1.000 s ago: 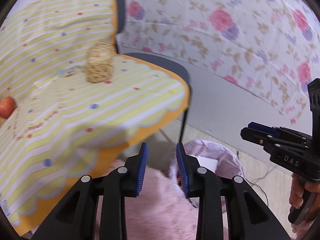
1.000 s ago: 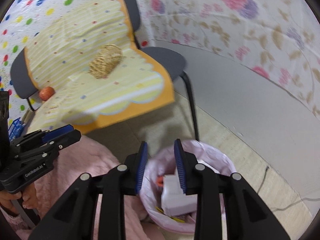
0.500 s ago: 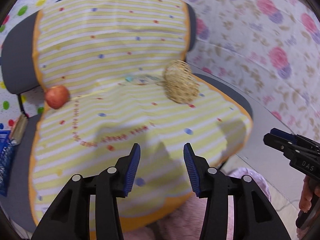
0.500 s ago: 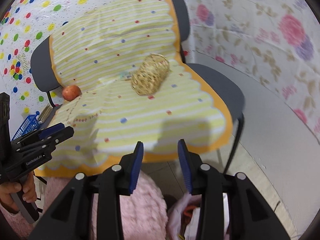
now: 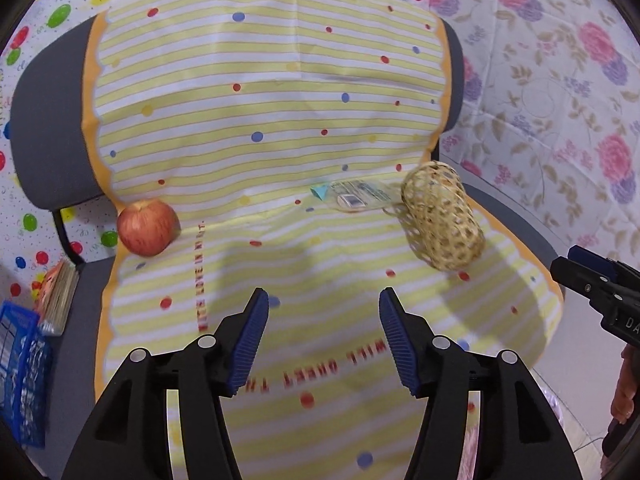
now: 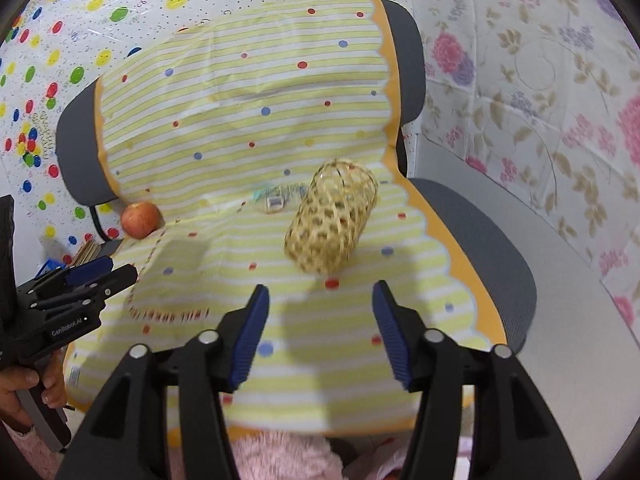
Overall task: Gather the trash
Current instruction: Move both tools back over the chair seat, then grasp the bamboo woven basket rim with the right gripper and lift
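Your left gripper (image 5: 320,332) and right gripper (image 6: 318,330) have just swung up from the lined bin on the floor to face the chair seat (image 6: 480,232), so a fresh pickup looks due. Both pairs of jaws have just been opening; they stand spread and empty, touching nothing. On the far side of the striped cloth (image 5: 260,120) lies a flat wrapper (image 5: 354,196), just left of the woven basket (image 5: 442,218). The apple (image 5: 147,226) sits far left.
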Demonstrator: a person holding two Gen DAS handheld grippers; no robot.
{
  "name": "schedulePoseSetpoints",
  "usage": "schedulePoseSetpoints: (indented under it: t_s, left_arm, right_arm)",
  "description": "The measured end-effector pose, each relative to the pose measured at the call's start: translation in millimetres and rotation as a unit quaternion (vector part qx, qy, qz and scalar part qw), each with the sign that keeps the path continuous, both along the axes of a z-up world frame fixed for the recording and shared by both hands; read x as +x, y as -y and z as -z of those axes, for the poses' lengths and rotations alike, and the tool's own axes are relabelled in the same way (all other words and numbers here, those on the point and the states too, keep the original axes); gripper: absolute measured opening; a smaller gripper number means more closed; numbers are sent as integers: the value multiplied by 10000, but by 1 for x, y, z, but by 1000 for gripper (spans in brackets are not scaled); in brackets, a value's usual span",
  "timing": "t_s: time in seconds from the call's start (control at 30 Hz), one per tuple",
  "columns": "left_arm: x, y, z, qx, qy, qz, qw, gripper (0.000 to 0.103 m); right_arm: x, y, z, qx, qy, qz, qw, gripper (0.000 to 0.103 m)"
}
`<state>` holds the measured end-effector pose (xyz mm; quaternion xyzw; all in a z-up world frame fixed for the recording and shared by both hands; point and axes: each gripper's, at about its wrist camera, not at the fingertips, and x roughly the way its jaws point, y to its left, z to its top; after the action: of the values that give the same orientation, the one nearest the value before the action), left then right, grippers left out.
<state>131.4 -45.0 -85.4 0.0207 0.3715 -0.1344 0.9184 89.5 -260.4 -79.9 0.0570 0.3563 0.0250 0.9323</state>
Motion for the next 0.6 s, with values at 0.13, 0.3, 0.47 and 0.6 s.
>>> schedulePoseSetpoints:
  t_s: [0.13, 0.3, 0.47, 0.6]
  left_arm:
    - [31, 8, 8, 40, -54, 130, 9999, 61]
    - [72, 27, 19, 6, -122, 426, 9990, 61]
    - [114, 47, 38, 47, -227, 591, 9980, 61]
    - [144, 60, 50, 43, -361, 603, 9975, 61]
  right_arm:
    - [31, -2, 4, 4, -53, -28, 10000, 61]
    - [71, -3, 17, 68, -204, -15, 9998, 61]
    - [106, -1, 30, 171, -335, 37, 9993, 61]
    - [137, 1, 37, 107, -414, 145, 9990, 71]
